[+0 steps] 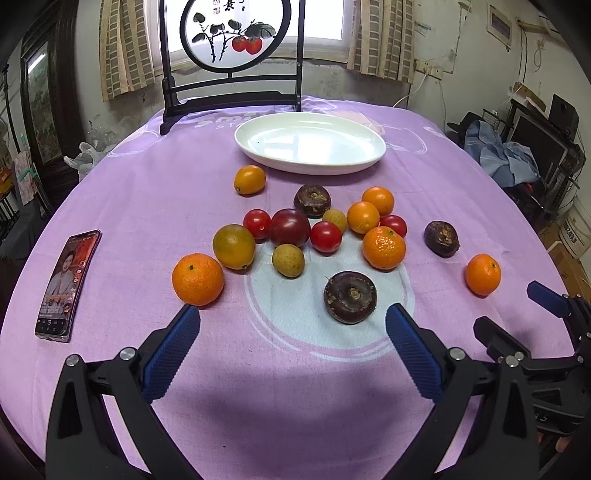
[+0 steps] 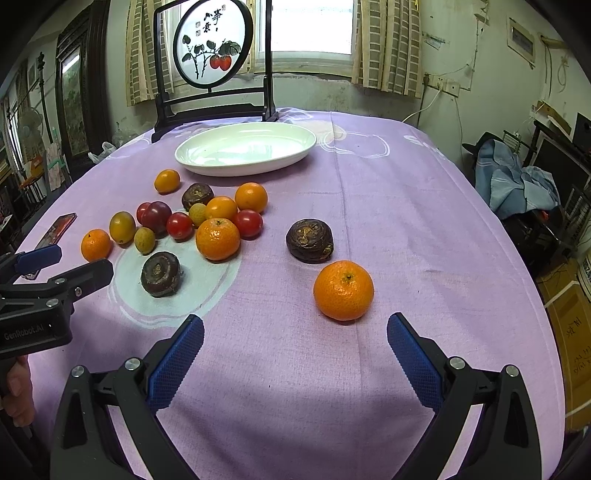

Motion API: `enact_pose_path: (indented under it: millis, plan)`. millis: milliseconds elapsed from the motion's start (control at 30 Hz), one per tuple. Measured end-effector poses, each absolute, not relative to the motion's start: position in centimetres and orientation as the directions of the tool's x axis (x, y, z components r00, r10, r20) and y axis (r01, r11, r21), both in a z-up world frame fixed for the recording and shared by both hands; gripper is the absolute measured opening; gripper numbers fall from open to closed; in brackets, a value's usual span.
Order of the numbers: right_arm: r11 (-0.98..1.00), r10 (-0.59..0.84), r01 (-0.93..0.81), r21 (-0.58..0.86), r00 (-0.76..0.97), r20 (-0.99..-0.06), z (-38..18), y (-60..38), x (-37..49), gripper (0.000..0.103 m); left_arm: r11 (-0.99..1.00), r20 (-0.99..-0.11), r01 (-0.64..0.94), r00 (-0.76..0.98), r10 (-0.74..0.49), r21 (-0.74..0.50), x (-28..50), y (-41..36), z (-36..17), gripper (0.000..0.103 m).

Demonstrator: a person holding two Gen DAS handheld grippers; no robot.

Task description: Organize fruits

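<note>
An empty white oval plate [image 1: 258,146] [image 2: 199,157] sits at the far middle of the purple cloth. In front of it lies a loose cluster of several fruits: mandarins, red cherry tomatoes [image 1: 325,237], a dark tomato [image 1: 289,227], small yellow-green fruits and dark brown bulbs. My left gripper [image 1: 292,317] is open and holds nothing; a dark bulb [image 1: 350,297] lies just ahead of its right finger and a mandarin [image 1: 198,279] just past its left fingertip. My right gripper [image 2: 295,321] is open and holds nothing; a mandarin [image 2: 343,290] lies just ahead, with another dark bulb [image 2: 309,240] behind it.
A phone [image 1: 68,284] with its screen lit lies at the left on the cloth. A black-framed round painted screen [image 1: 236,33] stands behind the plate. The left gripper [image 2: 79,260] shows at the left edge of the right wrist view, held by a hand. Clutter stands to the right, off the table.
</note>
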State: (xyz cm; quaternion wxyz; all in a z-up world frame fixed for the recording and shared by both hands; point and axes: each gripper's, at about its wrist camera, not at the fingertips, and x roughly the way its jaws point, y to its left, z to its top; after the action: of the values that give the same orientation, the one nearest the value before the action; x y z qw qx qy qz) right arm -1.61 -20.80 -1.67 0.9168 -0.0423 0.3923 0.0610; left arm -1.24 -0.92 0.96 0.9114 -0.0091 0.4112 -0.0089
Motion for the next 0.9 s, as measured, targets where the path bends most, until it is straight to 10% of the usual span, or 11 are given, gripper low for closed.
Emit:
enact_pose_path:
  millis: [900]
  plan:
    - [0.986, 0.092, -0.164, -0.009, 0.597, -0.797, -4.1, -21.1, 0.6, 0.1, 0.999, -0.774, 0.022, 0.631, -0.05, -0.046, -0.2, -0.2, -0.9, 0.099]
